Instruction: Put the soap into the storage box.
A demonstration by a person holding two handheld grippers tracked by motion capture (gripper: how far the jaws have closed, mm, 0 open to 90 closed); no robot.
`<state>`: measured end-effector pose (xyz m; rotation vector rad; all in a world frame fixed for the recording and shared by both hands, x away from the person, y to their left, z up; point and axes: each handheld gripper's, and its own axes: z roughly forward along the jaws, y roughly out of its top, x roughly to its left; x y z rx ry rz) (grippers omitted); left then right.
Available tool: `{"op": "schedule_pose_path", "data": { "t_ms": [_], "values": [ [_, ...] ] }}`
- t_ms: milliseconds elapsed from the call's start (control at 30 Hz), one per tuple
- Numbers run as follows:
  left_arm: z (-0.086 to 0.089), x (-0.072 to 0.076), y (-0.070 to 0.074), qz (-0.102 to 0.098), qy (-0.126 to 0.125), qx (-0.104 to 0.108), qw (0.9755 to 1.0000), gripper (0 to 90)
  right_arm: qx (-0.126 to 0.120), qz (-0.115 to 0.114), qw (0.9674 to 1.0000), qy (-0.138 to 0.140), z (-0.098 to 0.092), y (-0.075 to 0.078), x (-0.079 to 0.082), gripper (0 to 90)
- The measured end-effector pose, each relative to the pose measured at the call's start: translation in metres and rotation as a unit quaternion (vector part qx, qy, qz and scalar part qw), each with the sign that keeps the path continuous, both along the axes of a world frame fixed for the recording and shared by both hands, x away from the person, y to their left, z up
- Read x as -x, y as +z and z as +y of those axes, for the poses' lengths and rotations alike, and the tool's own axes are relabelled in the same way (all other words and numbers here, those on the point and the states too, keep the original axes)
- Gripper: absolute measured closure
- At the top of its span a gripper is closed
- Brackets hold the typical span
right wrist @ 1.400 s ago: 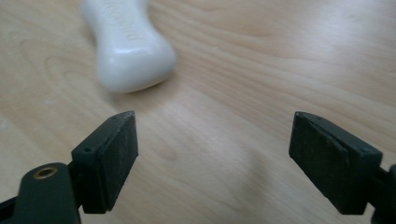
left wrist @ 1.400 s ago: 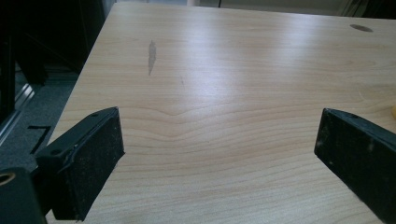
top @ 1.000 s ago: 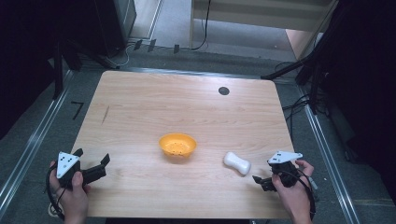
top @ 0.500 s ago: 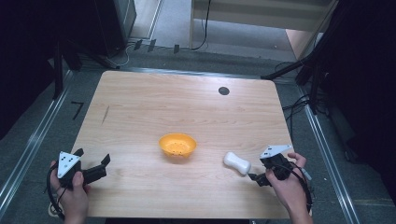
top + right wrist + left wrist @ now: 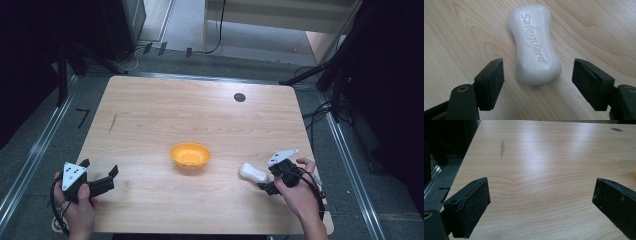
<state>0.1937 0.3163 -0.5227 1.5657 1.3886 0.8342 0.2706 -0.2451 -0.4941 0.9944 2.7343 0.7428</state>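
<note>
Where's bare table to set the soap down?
Bare wood lies behind the orange bowl up to the dark spot, and between bowl and left claw. It is tight by the soap at the right claw.

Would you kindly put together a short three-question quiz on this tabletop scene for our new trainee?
1. True or false: the jaws of the right gripper already press on the white soap bar.
2. Which word is moulded into the soap bar? A) Dove B) Safeguard C) Lux
3. What lies between the jaws of the left gripper?

Key
1. False: the jaws stand either side of the bar's near end with gaps showing; they have just been closing.
2. B.
3. Nothing but bare wooden table; those jaws stand wide apart. In the high view the orange bowl sits mid-table, between the two grippers.
</note>
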Motion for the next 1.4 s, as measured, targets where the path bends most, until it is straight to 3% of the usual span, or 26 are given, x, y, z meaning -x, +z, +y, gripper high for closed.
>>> {"op": "schedule_pose_path", "data": {
  "t_ms": [800, 1400],
  "values": [
    [0.001, 0.000, 0.000, 0.000, -0.001, 0.000, 1.0000, 1.7, 0.000, 0.031, 0.9994, 0.014, 0.022, 0.000, -0.019, 40.5],
    [0.001, 0.000, 0.000, 0.001, -0.003, 0.003, 1.0000, 1.8, 0.024, 0.050, 0.9984, 0.010, 0.031, -0.010, -0.028, 47.5]
  ]
}}
